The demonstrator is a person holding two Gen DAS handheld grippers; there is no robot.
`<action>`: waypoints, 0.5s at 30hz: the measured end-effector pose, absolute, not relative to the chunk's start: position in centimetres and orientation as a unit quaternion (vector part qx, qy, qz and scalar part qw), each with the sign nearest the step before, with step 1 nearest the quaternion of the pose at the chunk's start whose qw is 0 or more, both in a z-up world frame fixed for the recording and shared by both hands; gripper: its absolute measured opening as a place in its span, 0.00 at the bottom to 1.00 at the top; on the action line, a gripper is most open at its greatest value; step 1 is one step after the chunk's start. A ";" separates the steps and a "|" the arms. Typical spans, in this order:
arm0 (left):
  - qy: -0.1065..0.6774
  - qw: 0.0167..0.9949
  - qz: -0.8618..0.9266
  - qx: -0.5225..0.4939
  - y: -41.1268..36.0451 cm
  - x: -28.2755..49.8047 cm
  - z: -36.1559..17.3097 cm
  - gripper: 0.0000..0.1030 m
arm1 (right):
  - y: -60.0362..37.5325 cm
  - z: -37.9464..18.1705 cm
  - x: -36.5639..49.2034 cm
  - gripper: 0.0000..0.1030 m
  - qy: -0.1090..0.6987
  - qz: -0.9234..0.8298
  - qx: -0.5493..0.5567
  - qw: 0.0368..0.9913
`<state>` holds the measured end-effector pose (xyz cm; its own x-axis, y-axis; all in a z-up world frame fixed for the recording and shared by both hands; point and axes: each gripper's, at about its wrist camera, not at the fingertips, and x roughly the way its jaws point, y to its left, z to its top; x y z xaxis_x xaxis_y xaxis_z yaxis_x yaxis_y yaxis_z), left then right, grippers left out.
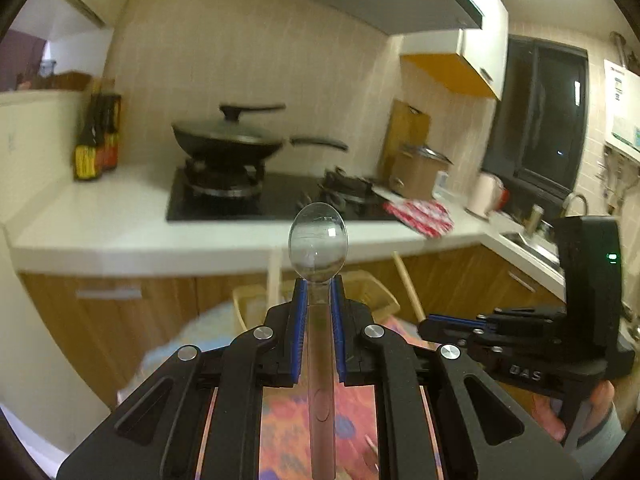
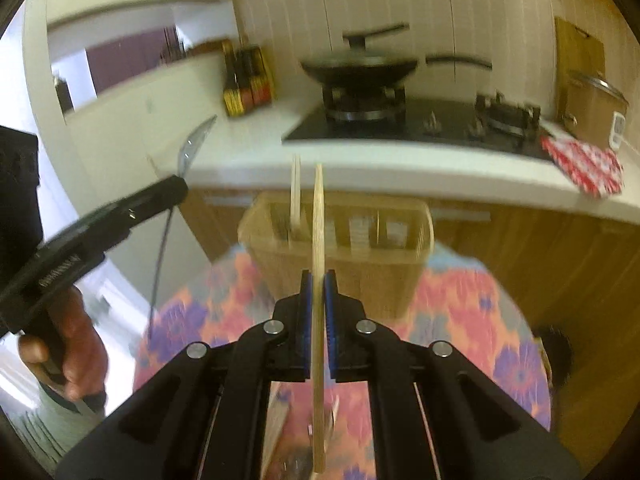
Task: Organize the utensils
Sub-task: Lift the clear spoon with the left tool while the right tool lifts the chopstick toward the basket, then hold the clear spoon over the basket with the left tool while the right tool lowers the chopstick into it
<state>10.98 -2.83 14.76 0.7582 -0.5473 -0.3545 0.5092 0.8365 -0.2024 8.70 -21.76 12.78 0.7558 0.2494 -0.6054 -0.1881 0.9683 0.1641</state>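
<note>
Left wrist view: left hand-held gripper (image 1: 319, 288) clamped on the neck of a clear plastic spoon (image 1: 318, 242), bowl upward past the blue pads (image 1: 299, 300), handle running back between the black linkages. Behind the bowl, a white kitchen counter (image 1: 120, 236) with a black hob (image 1: 256, 198), a lidded black wok (image 1: 228, 140) on the left burner, dark sauce bottles (image 1: 96, 140) to the left, a red-and-white cloth (image 1: 420, 216) at the hob's right end. Lower down, blurred, a pale slatted utensil basket (image 1: 368, 292) on a floral-clothed table (image 1: 288, 412), partly hidden by the fingers. At right, the right hand-held gripper (image 1: 436, 324) seen side-on, a hand (image 1: 576, 408) on its grip. Right wrist view: right hand-held gripper (image 2: 319, 280) shut on a flat wooden stick (image 2: 319, 240) (chopstick or spatula handle, too blurred to tell), held upright with its top against the counter edge and its lower end down between the linkages. Just beyond, the utensil basket (image 2: 344, 232) standing on the floral table (image 2: 472, 312), a thinner wooden stick (image 2: 295, 196) upright in its left part. At left, the left hand-held gripper (image 2: 176, 184) in a hand (image 2: 76, 344), carrying the clear spoon (image 2: 192, 144) well apart from the basket.
</note>
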 end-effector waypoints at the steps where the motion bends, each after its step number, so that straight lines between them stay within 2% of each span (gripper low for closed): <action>1: 0.198 0.938 -0.280 -0.046 -3.0 11.1 15.1 0.10 | -21.9 13.2 9.2 0.04 0.322 0.118 0.051 0.938; 8: 0.155 0.955 -0.248 -0.046 -4.1 14.3 16.6 0.10 | -22.6 15.0 12.8 0.04 0.266 0.127 0.094 0.951; 15: 0.117 0.959 -0.245 -0.081 -4.1 17.8 15.6 0.10 | -23.2 14.7 16.4 0.04 0.211 0.097 0.142 0.962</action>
